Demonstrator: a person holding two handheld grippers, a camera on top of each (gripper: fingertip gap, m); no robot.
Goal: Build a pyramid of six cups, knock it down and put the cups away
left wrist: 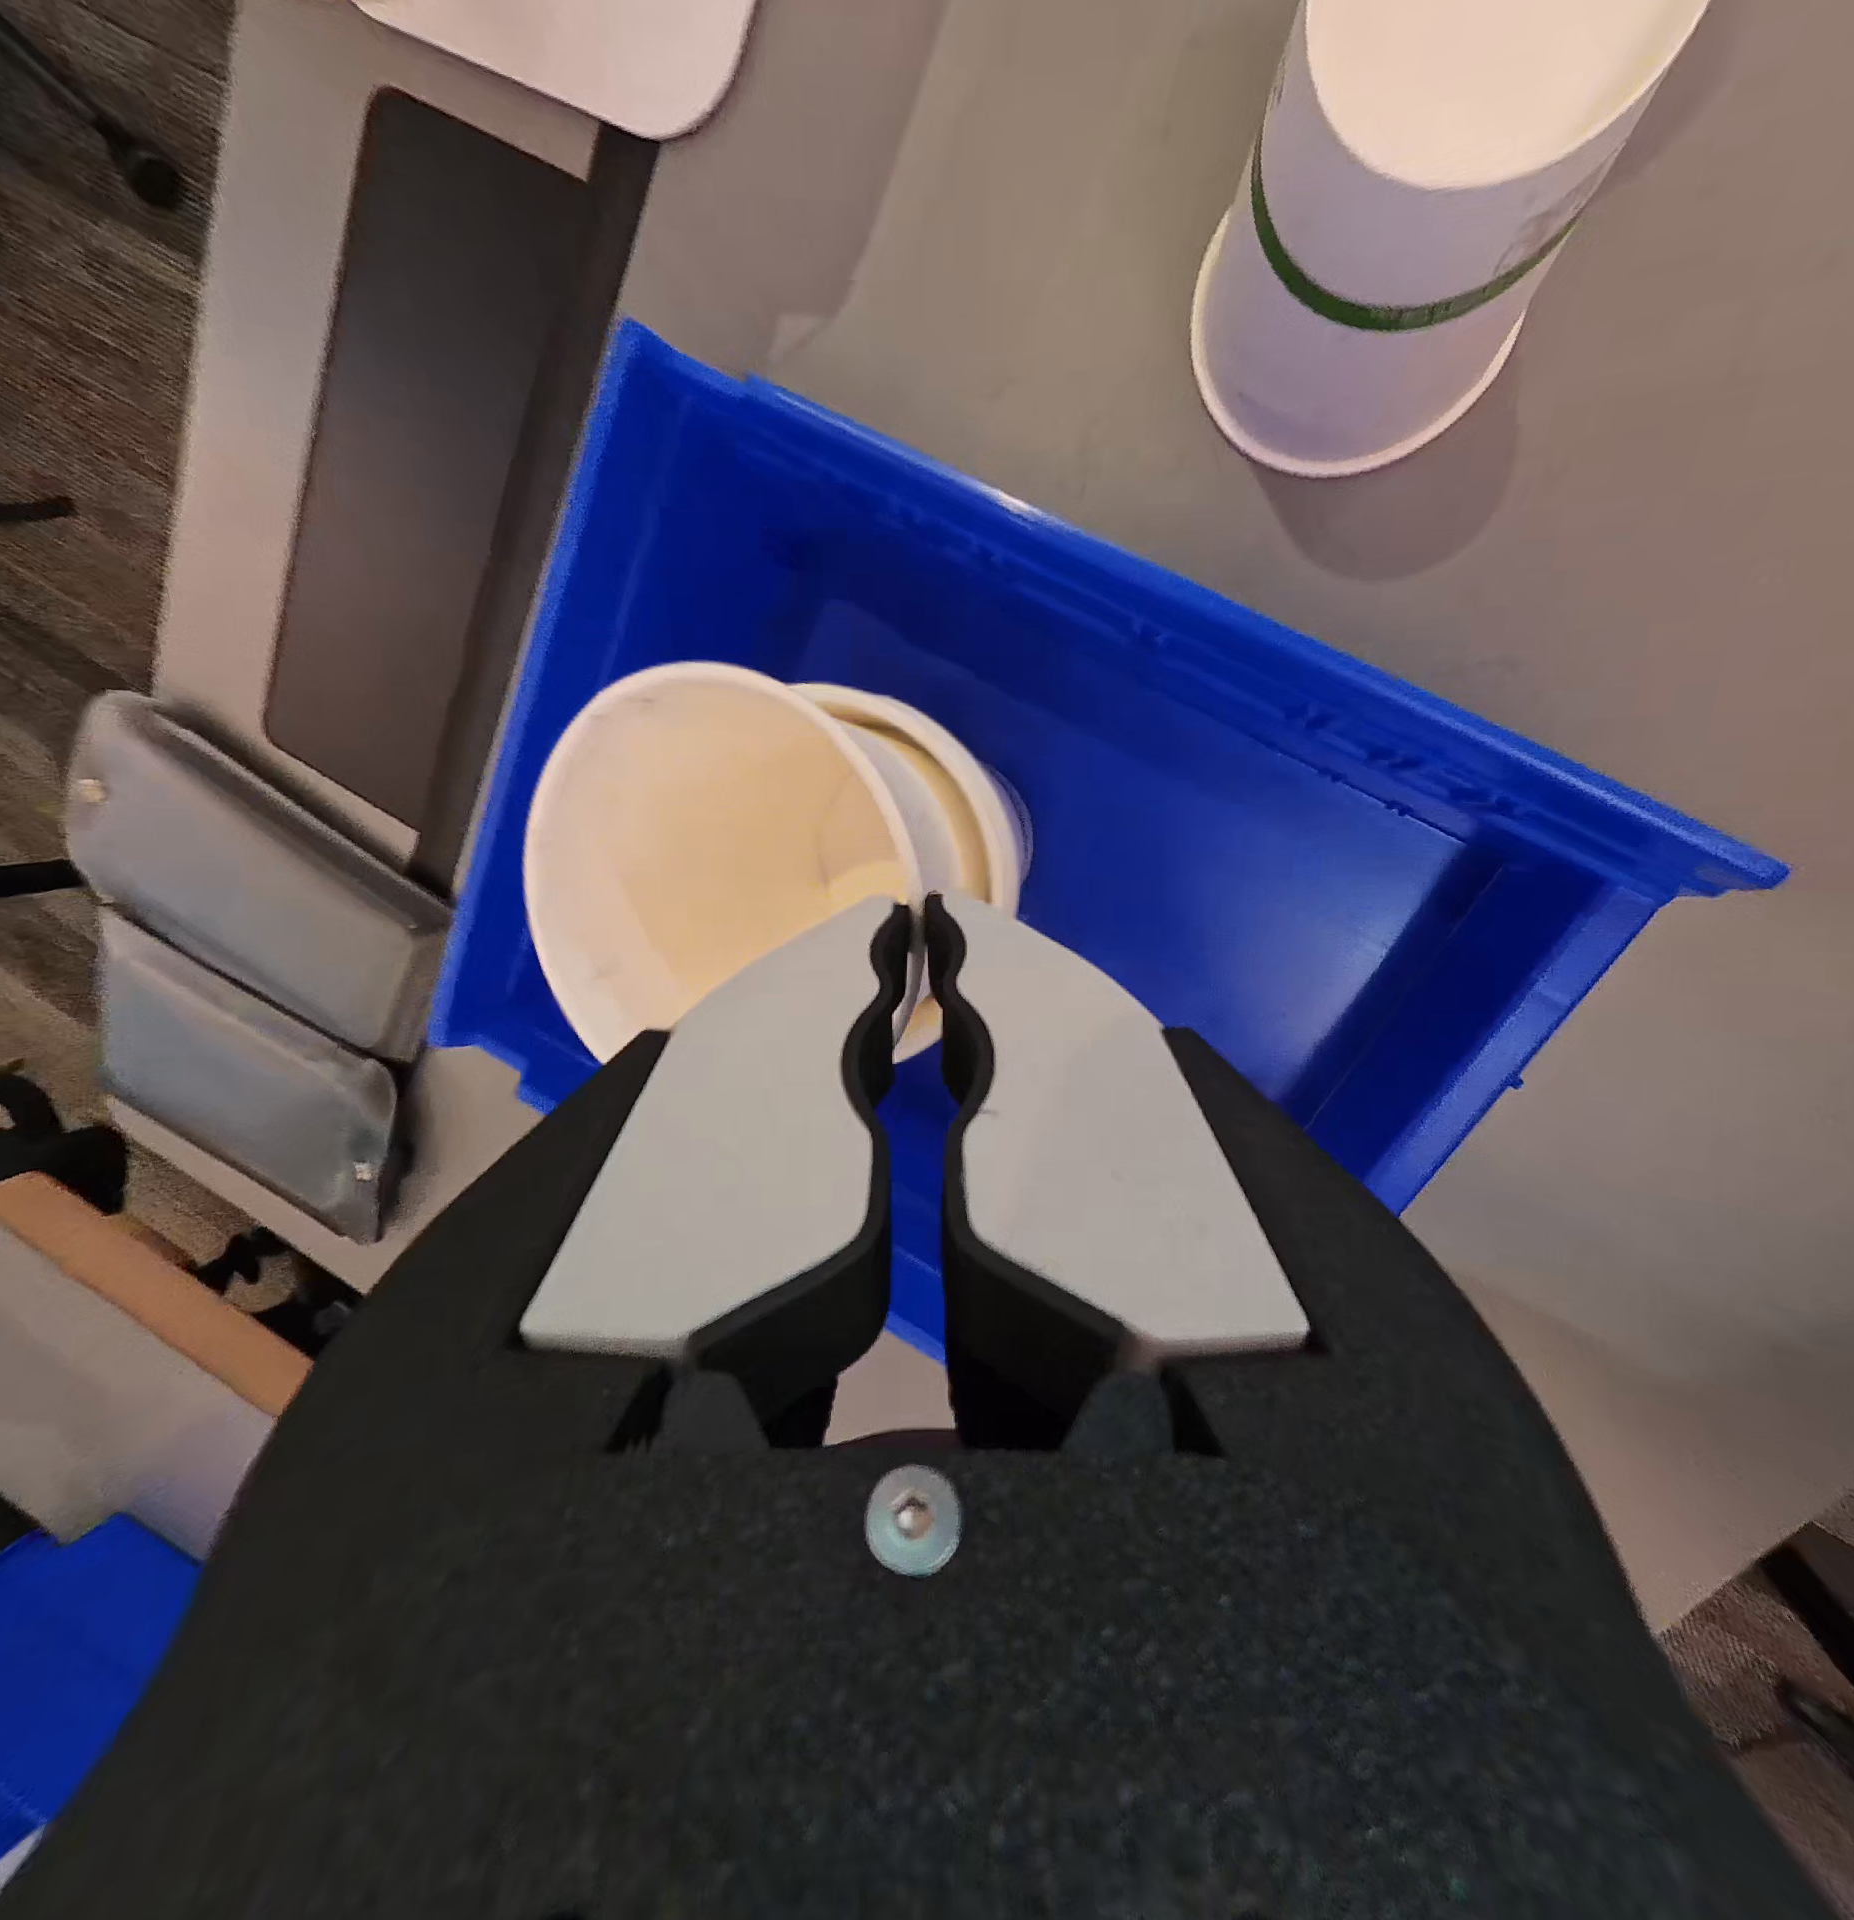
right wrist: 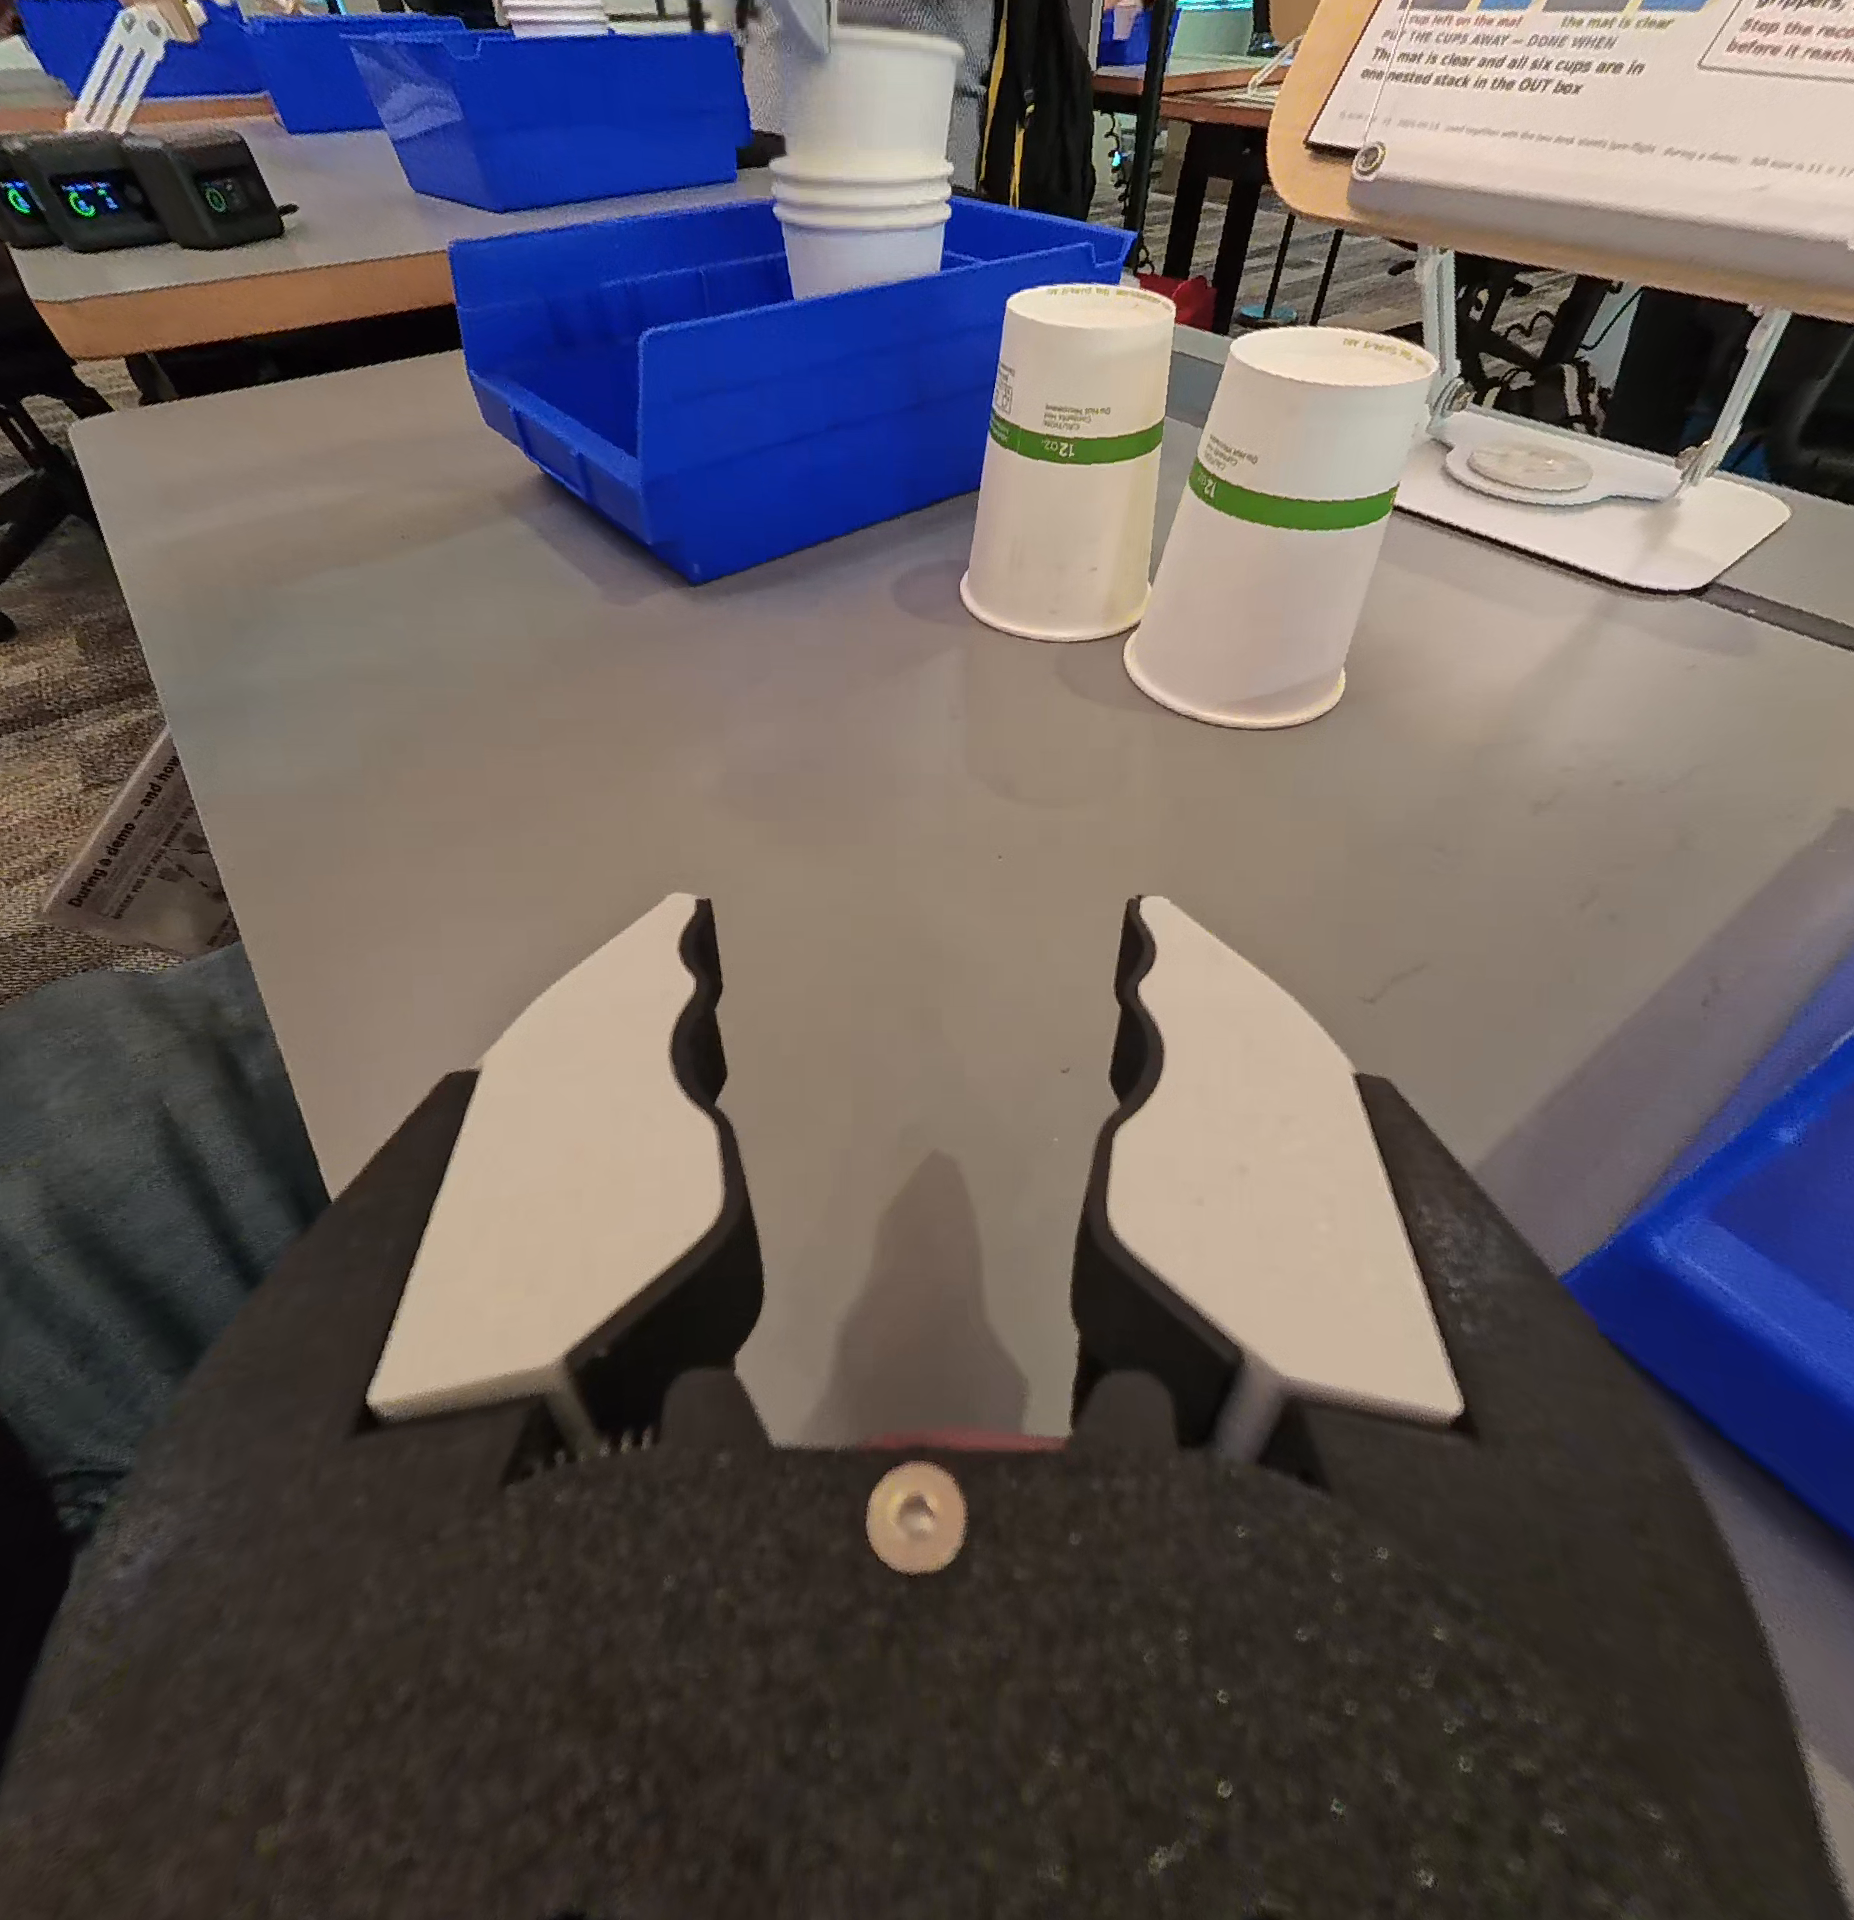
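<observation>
In the left wrist view my left gripper (left wrist: 921, 906) is shut on the wall of a white paper cup (left wrist: 694, 852), one pad inside and one outside. The cup tilts above a nested stack of cups (left wrist: 975, 800) standing in a blue bin (left wrist: 1266, 894). The right wrist view shows that cup (right wrist: 876, 94) raised above the stack (right wrist: 863, 223) in the bin (right wrist: 757, 416). My right gripper (right wrist: 918, 914) is open and empty above the grey table (right wrist: 590, 779). Two white cups with green bands stand upside down, one (right wrist: 1074, 468) next to the bin and one (right wrist: 1276, 530) to its right. One of them shows in the left wrist view (left wrist: 1401, 229).
Another blue bin (right wrist: 1754, 1247) sits at the near right. A white stand with an instruction sheet (right wrist: 1588, 499) is at the back right. The table's left edge (right wrist: 175, 727) drops to carpet. A person's sleeve (right wrist: 102, 1143) is at the left. More blue bins (right wrist: 559, 114) stand on a far table.
</observation>
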